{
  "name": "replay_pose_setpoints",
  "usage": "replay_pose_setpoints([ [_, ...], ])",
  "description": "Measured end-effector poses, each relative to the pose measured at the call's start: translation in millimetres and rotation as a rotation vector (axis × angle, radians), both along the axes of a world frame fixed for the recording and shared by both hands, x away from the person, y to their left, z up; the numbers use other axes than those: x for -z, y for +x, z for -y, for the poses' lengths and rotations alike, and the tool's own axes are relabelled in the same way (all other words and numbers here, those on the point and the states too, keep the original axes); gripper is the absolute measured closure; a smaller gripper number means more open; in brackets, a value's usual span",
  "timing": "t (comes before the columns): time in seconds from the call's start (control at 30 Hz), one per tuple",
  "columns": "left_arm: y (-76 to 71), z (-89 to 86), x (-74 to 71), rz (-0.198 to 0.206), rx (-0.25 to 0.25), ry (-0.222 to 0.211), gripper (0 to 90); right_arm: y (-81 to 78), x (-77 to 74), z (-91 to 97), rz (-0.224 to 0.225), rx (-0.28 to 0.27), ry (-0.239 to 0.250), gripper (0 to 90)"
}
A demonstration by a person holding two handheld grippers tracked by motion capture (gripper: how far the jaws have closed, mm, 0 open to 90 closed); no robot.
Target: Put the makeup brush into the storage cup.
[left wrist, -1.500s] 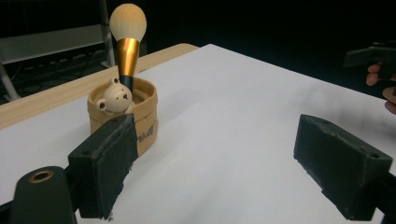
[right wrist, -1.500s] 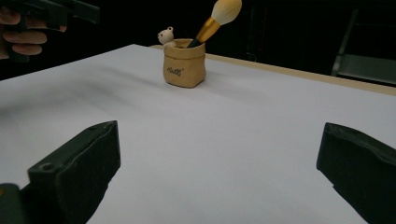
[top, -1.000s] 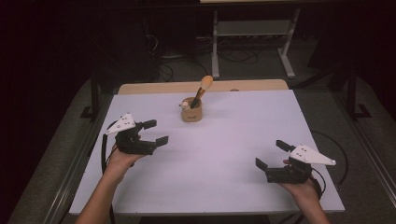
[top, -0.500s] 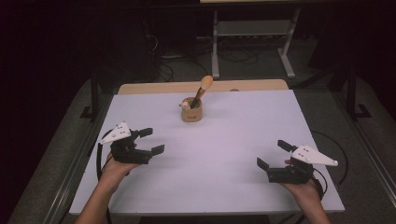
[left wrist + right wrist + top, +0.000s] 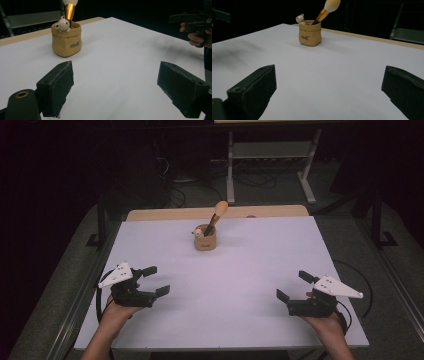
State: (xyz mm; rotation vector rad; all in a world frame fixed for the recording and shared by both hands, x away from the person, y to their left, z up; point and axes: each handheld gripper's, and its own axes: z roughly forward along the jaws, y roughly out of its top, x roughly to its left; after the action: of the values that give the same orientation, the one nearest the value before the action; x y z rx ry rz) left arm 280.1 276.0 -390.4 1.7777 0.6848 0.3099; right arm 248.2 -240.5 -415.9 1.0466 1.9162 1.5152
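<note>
While both grippers rest apart near the lower edge of the white table (image 5: 240, 285), nothing is yet grasped.

Left gripper (image 5: 152, 281), lower left of the high view, and right gripper (image 5: 295, 287), lower right, both stand with jaws wide and empty. The tan sack-shaped ceramic holder (image 5: 205, 239) with a small bear figure (image 5: 62, 24) sits at upper centre, a gold-ferruled makeup brush (image 5: 216, 218) leaning inside it. Judged an approach stage: the next move calls for a forward reach to the brush handle.
</note>
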Motion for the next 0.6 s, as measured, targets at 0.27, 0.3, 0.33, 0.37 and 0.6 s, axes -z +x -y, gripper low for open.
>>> replay_pose_setpoints([
  [0.27, -15.6, -10.5, 6.2, 0.003, -0.024, -0.006, 13.1, 0.4, 0.6, -0.6, -0.001, -0.006, -0.002, 0.0],
  [0.3, -18.1, -11.4, 7.7, 0.005, -0.03, -0.002, 13.1, 0.4, 0.7, -0.5, -0.003, -0.005, -0.001, 0.0],
  [0.33, -18.1, -11.4, 7.7, 0.005, -0.03, -0.002, 13.1, 0.4, 0.7, -0.5, -0.003, -0.005, -0.001, 0.0],
  [0.37, -21.9, -12.2, 10.1, 0.009, -0.035, 0.004, 13.1, 0.0, 1.0, -0.4, -0.005, -0.005, -0.001, 0.0],
  [0.6, -31.8, -14.4, 16.6, 0.004, -0.04, -0.008, 13.1, -0.2, 1.6, -0.2, -0.011, -0.004, -0.003, 0.0],
])
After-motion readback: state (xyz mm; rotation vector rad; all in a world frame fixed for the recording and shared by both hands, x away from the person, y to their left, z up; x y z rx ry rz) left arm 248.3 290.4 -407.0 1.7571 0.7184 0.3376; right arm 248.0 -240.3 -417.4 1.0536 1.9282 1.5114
